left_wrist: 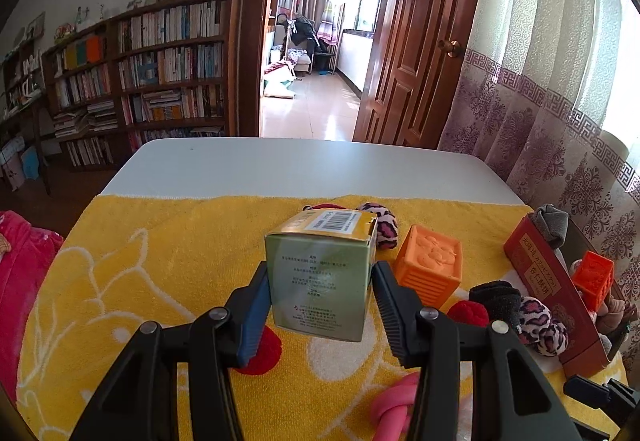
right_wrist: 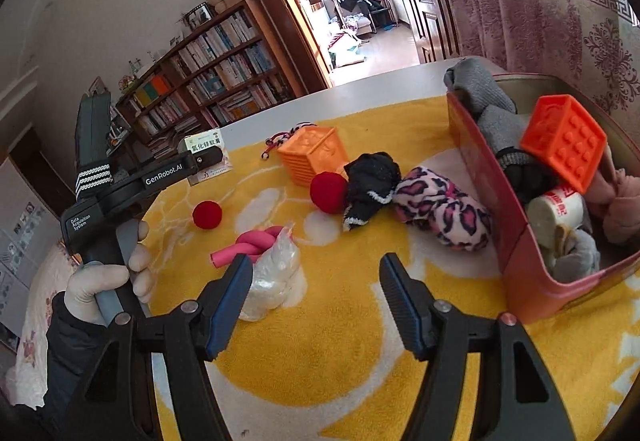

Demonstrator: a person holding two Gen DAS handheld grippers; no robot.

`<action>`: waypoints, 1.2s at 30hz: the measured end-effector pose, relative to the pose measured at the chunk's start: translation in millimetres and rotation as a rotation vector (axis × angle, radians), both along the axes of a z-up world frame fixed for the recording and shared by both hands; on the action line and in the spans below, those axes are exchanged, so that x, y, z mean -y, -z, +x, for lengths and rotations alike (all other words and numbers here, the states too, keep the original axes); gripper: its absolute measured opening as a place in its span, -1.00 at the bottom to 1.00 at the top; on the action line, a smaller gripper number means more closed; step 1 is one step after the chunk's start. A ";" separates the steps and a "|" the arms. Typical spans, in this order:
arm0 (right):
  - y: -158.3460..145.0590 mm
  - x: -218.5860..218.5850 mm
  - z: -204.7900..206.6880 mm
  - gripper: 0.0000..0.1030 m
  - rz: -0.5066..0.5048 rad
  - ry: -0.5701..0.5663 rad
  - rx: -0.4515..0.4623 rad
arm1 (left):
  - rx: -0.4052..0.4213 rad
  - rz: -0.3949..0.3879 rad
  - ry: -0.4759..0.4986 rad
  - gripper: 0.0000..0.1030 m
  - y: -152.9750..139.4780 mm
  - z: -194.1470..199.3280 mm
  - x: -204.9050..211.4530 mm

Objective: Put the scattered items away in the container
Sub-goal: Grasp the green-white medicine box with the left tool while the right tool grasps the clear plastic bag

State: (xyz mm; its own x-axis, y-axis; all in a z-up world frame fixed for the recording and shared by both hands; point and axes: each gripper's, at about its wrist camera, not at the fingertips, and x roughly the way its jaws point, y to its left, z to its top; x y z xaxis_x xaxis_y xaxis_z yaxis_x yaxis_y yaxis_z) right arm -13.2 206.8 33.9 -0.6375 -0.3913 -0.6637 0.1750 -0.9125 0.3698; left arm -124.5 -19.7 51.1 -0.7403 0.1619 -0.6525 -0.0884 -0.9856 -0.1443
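My left gripper (left_wrist: 322, 273) is shut on a green-and-gold carton (left_wrist: 322, 269) and holds it above the yellow towel (left_wrist: 160, 273); the carton also shows in the right wrist view (right_wrist: 208, 155). My right gripper (right_wrist: 316, 273) is open and empty over the towel, left of the red container (right_wrist: 516, 253). The container holds an orange block (right_wrist: 564, 141), grey socks, a white cup and more. On the towel lie an orange cube (right_wrist: 314, 155), two red balls (right_wrist: 328, 193) (right_wrist: 207, 215), a black sock (right_wrist: 370, 181), a leopard-print sock (right_wrist: 444, 209), a pink knotted roll (right_wrist: 252, 243) and a white plastic bag (right_wrist: 276, 277).
The white table (left_wrist: 304, 165) extends beyond the towel's far edge. A second leopard-print piece (left_wrist: 382, 223) lies behind the carton. A curtain (left_wrist: 560, 101) hangs on the right, and a bookshelf (left_wrist: 152, 73) and an open door stand behind.
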 end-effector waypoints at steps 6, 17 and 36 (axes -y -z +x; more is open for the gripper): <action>12.8 31.4 -17.4 0.36 0.020 -0.056 0.051 | -0.005 0.023 0.005 0.00 -4.2 4.3 0.8; 39.7 73.7 -33.8 0.15 0.081 -0.140 0.119 | -0.006 0.043 0.005 0.00 -5.7 7.2 4.4; 2.4 21.6 -6.5 -0.12 0.080 -0.013 -0.010 | -0.007 0.010 0.042 0.00 -4.1 11.9 -13.9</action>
State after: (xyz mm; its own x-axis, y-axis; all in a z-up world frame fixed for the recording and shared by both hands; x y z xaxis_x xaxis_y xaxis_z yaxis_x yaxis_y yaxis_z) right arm -19.7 185.2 31.5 -0.6396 -0.3454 -0.6867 0.1898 -0.9367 0.2944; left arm -112.6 -5.8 55.2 -0.7373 0.1998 -0.6453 -0.1311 -0.9794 -0.1535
